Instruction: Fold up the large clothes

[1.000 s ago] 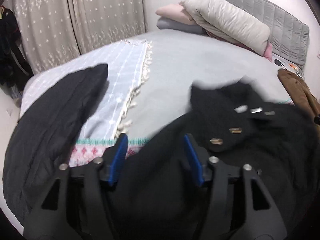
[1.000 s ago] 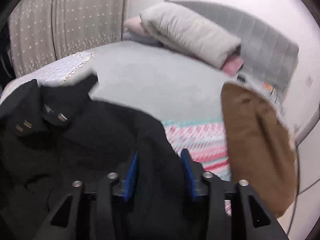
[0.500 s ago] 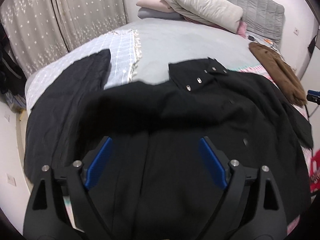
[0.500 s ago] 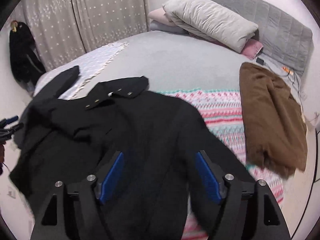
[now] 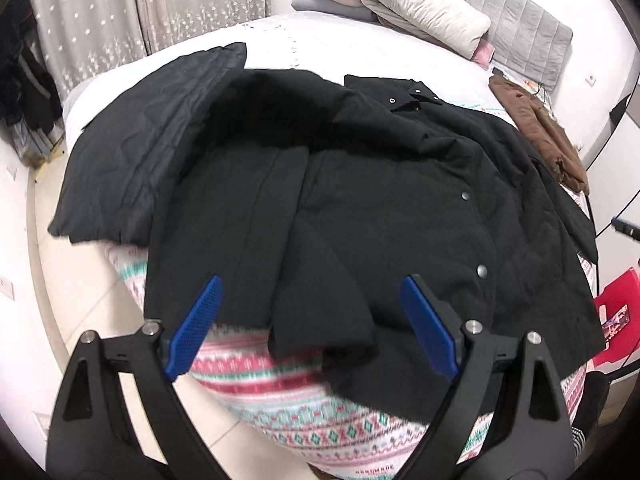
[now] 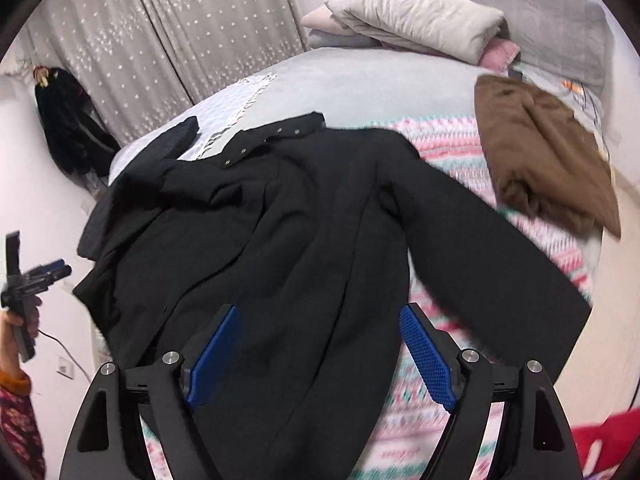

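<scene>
A large black coat with metal snaps lies spread on the bed, collar at the far end and hem hanging over the near edge. My left gripper hovers open and wide above the hem's left part, its blue pads clear of the cloth. In the right wrist view the same coat fills the middle, one sleeve stretched out to the right. My right gripper hangs over the lower coat with its jaws opening, and no cloth is pinched between them.
A dark quilted garment lies left of the coat. A brown garment sits on the right of the bed. Pillows are stacked at the headboard. A patterned blanket covers the near edge. A red stool stands at the right.
Both grippers were shut on the coat's cloth; they let go, opened wide and drew back from the bed. The coat settled down spread out flat.
</scene>
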